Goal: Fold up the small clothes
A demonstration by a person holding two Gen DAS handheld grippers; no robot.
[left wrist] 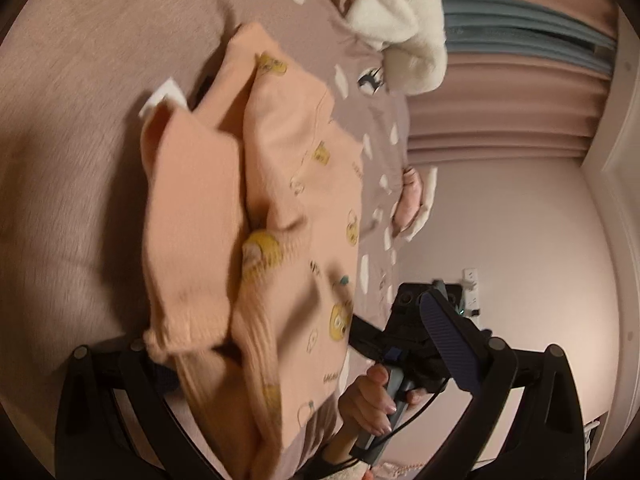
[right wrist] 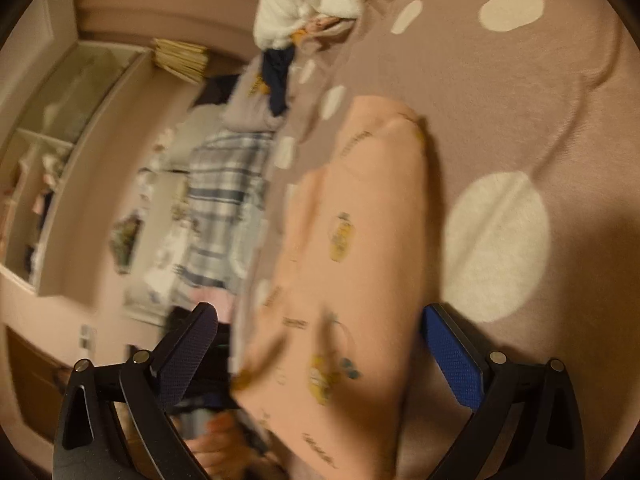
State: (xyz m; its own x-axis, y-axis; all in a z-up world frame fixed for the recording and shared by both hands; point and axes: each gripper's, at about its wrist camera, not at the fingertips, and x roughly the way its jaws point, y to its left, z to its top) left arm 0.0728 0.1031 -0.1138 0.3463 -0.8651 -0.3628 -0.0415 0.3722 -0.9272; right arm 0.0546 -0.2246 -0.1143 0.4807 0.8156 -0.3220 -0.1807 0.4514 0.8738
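Observation:
A peach small garment (left wrist: pixel 280 184) with yellow cartoon prints lies partly folded on the pink spotted bedspread (left wrist: pixel 80 120). My left gripper (left wrist: pixel 296 340) is open. The ribbed hem drapes over its left finger, and its right pad (left wrist: pixel 452 344) is bare. Just beyond that pad a hand (left wrist: pixel 372 404) holds the right gripper (left wrist: pixel 408 320) at the garment's edge. In the right wrist view the garment (right wrist: pixel 352 264) runs between the wide-apart fingers of my right gripper (right wrist: pixel 318 320), which is open. Both views are motion-blurred.
A white fluffy garment (left wrist: pixel 404 20) lies at the far end of the bed, also seen in the right wrist view (right wrist: pixel 296 4). Pink and blue curtains (left wrist: pixel 500 100) hang beyond. A shelf unit (right wrist: pixel 60 140) and plaid cloth (right wrist: pixel 224 200) are beside the bed.

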